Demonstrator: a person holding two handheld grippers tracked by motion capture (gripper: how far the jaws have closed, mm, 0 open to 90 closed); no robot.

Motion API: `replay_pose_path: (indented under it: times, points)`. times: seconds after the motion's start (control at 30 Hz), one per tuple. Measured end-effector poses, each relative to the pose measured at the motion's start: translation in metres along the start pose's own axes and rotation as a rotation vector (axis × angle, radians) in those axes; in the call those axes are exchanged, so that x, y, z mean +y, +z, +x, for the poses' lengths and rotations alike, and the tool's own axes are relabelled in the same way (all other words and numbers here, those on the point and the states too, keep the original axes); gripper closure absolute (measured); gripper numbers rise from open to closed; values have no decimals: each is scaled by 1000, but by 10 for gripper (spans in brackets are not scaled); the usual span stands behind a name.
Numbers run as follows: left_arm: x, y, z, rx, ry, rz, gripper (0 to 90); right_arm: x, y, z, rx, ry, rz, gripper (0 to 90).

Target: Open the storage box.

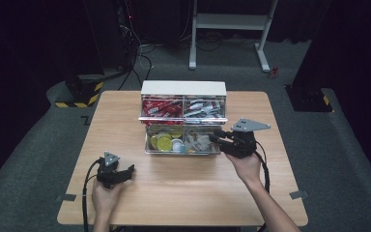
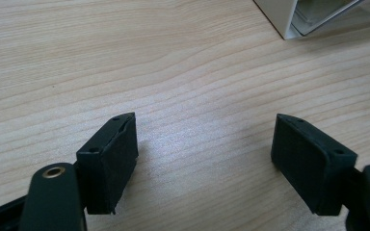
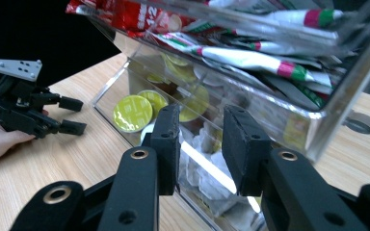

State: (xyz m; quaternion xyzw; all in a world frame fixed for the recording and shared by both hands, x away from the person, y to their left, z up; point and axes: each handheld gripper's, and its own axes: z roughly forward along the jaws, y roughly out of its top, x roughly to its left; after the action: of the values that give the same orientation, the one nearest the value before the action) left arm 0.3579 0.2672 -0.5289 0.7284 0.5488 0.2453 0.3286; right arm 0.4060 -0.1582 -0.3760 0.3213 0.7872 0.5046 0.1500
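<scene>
High view: right gripper (image 1: 215, 135) at the white packets (image 1: 198, 142) in the organizer (image 1: 183, 88) lower tray, jaws narrow, cannot tell if pinching one. Left gripper (image 1: 130, 169) released, well apart on the table (image 1: 183, 193). Probably early stage — no packet taken out yet.

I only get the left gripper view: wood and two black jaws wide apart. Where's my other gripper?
Observer: The right gripper is at the right end of the lower tray of a clear organiser box.
Operator: Did it grab anything?
Observer: Its jaws stand a little apart in the right gripper view, and I can't see anything pinched between them. Pale sachets lie just behind them.
Operator: What else is in that tray?
Observer: Yellow-lidded capsules, at its left end.
</scene>
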Motion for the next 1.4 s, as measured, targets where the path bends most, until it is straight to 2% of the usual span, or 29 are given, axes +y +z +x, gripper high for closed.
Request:
replay_pose_path:
  times: [0.33, 0.5, 1.0, 1.23, 1.4]
  points:
    - [0, 0, 0, 4, 6, 6, 248, 16, 5, 1, 13, -6, -5, 696]
    - [0, 0, 0, 4, 6, 6, 248, 19, 6, 0, 25, 8, -11, 706]
    - [0, 0, 0, 4, 6, 7, 247, 31, 14, 3, 11, -4, -15, 718]
    - [0, 0, 0, 3, 5, 7, 247, 38, 11, 5, -7, -21, -23, 715]
    - [0, 0, 0, 3, 3, 6, 246, 48, 6, 7, -14, -31, -52, 686]
